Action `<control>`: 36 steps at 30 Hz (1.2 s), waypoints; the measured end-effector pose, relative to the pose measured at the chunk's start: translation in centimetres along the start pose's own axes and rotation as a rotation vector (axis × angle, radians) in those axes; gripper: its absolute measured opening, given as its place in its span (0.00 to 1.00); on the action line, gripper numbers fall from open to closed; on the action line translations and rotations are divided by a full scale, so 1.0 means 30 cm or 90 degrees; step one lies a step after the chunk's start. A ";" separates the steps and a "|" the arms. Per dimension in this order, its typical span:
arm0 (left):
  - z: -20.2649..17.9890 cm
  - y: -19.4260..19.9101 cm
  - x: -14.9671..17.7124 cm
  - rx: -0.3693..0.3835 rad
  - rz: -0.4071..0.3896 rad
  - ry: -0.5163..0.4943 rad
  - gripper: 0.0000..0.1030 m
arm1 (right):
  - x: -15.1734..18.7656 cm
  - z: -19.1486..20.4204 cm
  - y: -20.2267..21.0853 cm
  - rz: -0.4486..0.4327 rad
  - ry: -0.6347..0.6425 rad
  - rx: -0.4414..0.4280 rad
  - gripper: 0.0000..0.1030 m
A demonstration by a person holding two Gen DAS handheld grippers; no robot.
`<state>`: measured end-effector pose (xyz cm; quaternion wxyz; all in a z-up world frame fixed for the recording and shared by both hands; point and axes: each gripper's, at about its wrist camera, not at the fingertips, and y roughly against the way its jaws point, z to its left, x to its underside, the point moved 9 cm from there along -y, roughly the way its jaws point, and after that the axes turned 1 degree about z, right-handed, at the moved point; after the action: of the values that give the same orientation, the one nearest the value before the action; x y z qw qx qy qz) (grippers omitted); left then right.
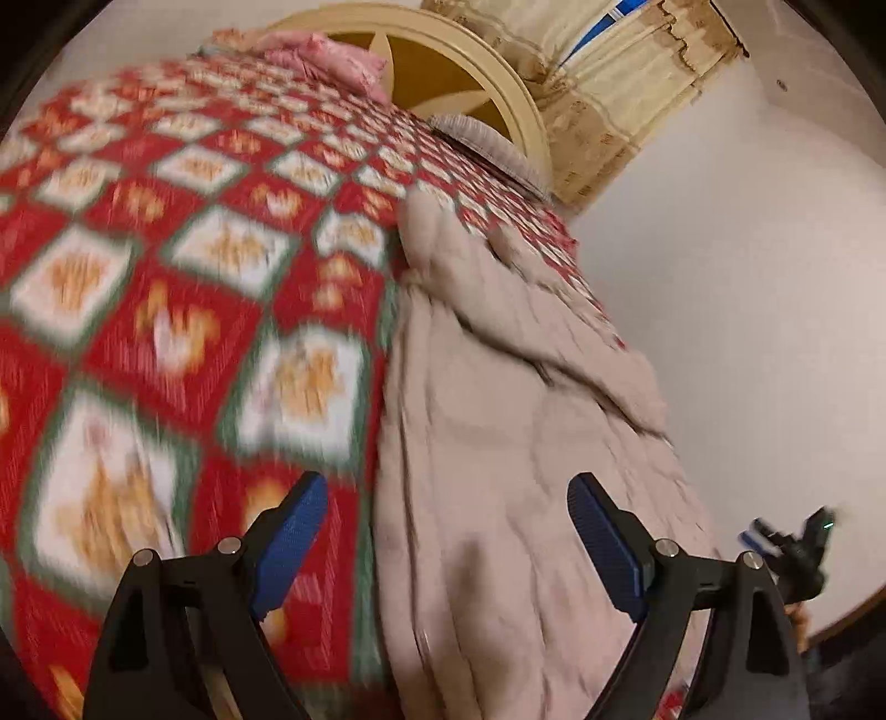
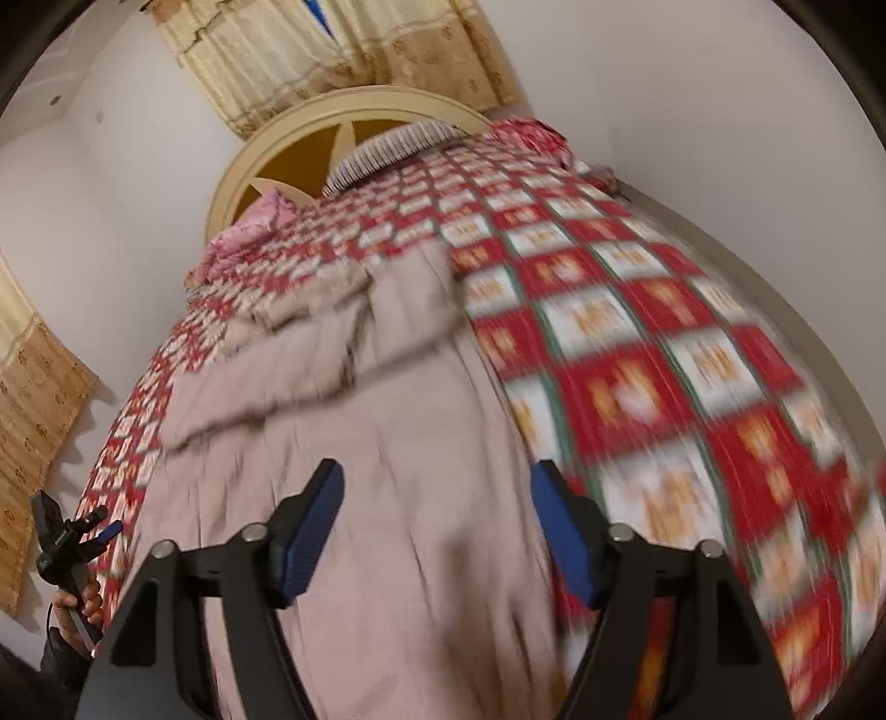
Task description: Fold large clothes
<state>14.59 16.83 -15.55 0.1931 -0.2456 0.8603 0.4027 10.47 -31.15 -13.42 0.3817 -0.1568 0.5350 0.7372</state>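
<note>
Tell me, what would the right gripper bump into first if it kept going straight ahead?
Most likely the pale beige quilted garment spread on the red, white and green patterned bedspread. The right gripper points along it with open, empty jaws, though blur makes the depth uncertain.

A plain pale beige-pink quilted garment (image 2: 398, 443) lies on a bedspread (image 1: 166, 288) chequered in red and white squares with orange motifs and green borders. The arched wooden headboard (image 2: 310, 127) is cream with ochre panels. The curtains (image 2: 310, 50) are cream and tan with small floral print.
</note>
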 end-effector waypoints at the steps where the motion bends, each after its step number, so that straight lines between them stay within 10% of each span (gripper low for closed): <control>1: -0.005 0.002 0.038 0.007 0.011 0.004 0.86 | 0.041 -0.020 0.021 0.005 -0.012 0.003 0.79; 19: -0.054 0.059 0.297 0.036 0.024 -0.028 0.86 | 0.399 -0.007 -0.057 0.078 0.066 0.022 0.85; 25: -0.088 0.065 0.356 0.085 0.056 -0.035 0.86 | 0.443 0.035 -0.046 0.089 0.060 -0.015 0.40; 32: -0.079 0.094 0.397 0.146 0.036 0.015 0.86 | 0.447 0.021 -0.053 0.078 -0.004 -0.056 0.45; 33: -0.082 0.094 0.398 0.155 0.036 0.020 0.84 | 0.447 0.017 -0.055 0.073 -0.014 -0.065 0.45; 36: -0.098 0.063 0.419 0.189 0.075 0.042 0.40 | 0.451 0.025 -0.049 0.074 -0.002 -0.050 0.33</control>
<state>2.99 12.21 -19.32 0.1749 -0.1767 0.9291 0.2738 2.75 -24.91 -22.78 0.3330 -0.1391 0.5132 0.7787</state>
